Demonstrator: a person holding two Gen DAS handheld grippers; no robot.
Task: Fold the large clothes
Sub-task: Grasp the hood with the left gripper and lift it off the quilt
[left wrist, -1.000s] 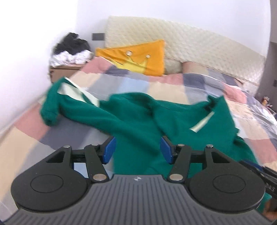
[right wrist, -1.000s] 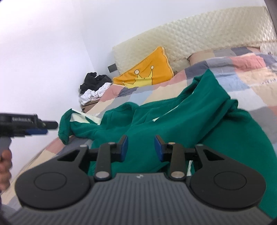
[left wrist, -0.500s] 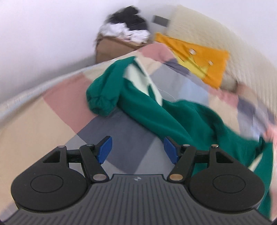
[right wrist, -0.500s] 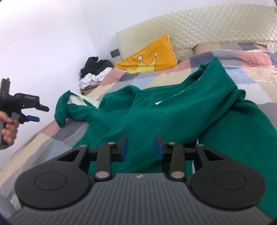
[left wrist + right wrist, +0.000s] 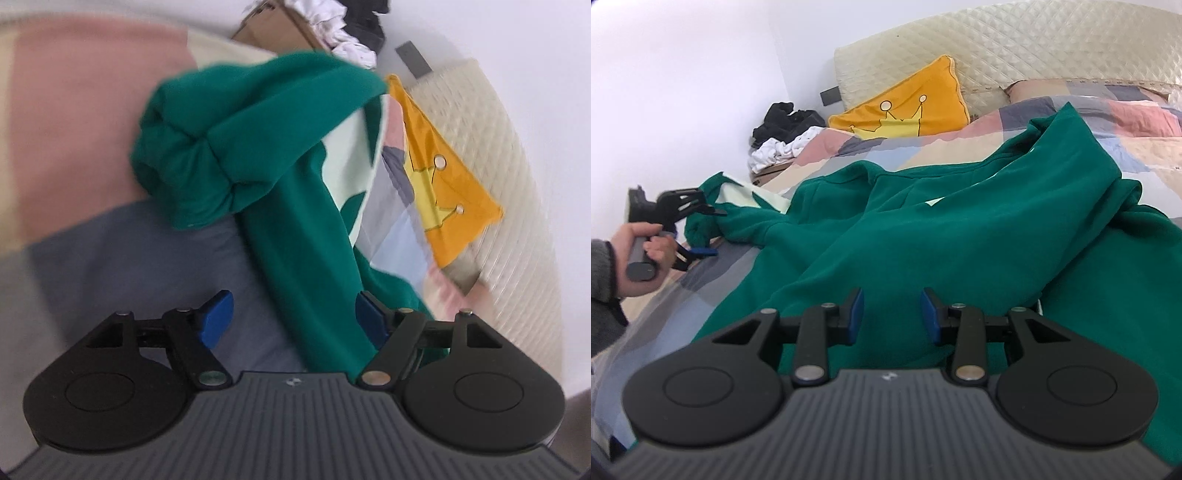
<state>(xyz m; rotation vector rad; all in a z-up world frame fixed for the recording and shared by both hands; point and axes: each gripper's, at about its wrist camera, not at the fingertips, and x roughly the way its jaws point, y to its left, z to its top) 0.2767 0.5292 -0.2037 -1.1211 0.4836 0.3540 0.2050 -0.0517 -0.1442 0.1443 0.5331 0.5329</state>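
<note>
A large green sweatshirt (image 5: 942, 236) with pale patches lies crumpled on the patchwork bed cover (image 5: 1126, 110). Its left sleeve (image 5: 295, 229) ends in a bunched cuff (image 5: 192, 166). My left gripper (image 5: 295, 317) is open, its jaws on either side of the sleeve just behind the cuff. It also shows in the right wrist view (image 5: 698, 229), held by a hand at the sleeve end. My right gripper (image 5: 892, 314) is open and empty, hovering over the sweatshirt's body near its lower part.
A yellow crown cushion (image 5: 905, 110) leans on the quilted cream headboard (image 5: 1015, 48). A box with black and white clothes (image 5: 783, 136) stands by the wall at the bed's left. The white wall (image 5: 683, 74) is close on the left.
My left gripper has swung left and closed in on the sleeve cuff, the sleeve now lying between its open jaws. My right gripper has stayed open over the sweatshirt, shifting only slightly.
</note>
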